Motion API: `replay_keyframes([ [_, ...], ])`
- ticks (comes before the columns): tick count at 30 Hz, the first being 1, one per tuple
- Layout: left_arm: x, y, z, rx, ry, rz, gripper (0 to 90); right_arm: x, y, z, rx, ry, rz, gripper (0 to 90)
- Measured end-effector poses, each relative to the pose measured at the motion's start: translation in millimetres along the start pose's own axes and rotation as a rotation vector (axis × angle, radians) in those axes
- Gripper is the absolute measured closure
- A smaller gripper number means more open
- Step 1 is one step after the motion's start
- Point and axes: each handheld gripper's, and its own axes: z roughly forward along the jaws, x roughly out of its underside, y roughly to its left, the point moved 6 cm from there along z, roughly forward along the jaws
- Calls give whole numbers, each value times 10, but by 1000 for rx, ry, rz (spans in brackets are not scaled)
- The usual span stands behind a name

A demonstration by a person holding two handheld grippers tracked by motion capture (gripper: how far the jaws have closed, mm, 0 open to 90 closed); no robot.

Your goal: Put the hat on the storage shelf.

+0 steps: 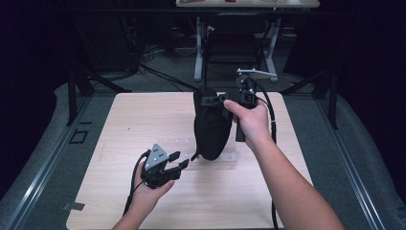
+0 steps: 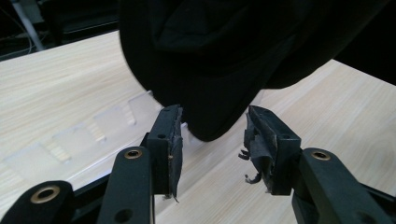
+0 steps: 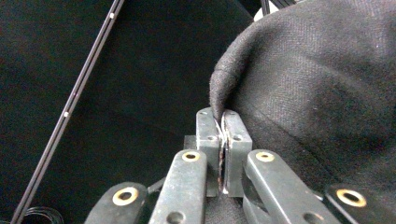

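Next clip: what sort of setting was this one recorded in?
Probably a lab or recording workspace, not a home: a bare wooden table on grey carpet, metal floor rails, tangled cables and a desk frame in the dark behind. The right gripper holds a black cloth up.

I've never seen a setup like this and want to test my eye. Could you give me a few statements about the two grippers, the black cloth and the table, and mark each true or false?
1. The right gripper has its jaws pinched shut on an edge of the black cloth. True.
2. The left gripper is also clamped on the cloth. False: its jaws stand open, with the cloth's lower end hanging just beyond them.
3. The cloth lies flat on the wooden table. False: it hangs lifted from the right gripper.
4. A clear plastic tray lies on the table under the cloth. True.
5. The left gripper is higher than the right. False: it is held low, near the table.
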Motion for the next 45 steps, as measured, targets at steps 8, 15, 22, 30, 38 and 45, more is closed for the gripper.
replay_keyframes([
  [8, -53, -111, 89, 16, 18, 35, 612, 10, -19, 23, -22, 0, 19, 882],
  [15, -53, -155, 157, -7, 34, 67, 740, 10, -22, 23, -22, -4, 20, 882],
  [22, -22, -172, 191, -17, 44, 93, 827, 13, -22, 8, -17, -6, 15, 882],
  [30, -7, -155, 186, -13, 42, 121, 844, 23, 28, 21, -30, -2, 12, 844],
  [38, 20, -126, 166, -18, 54, 166, 853, 22, 127, -8, -62, 0, -13, 766],
  [45, 78, -64, 129, -62, 53, 199, 862, 0, 155, -128, -70, -16, -26, 753],
])
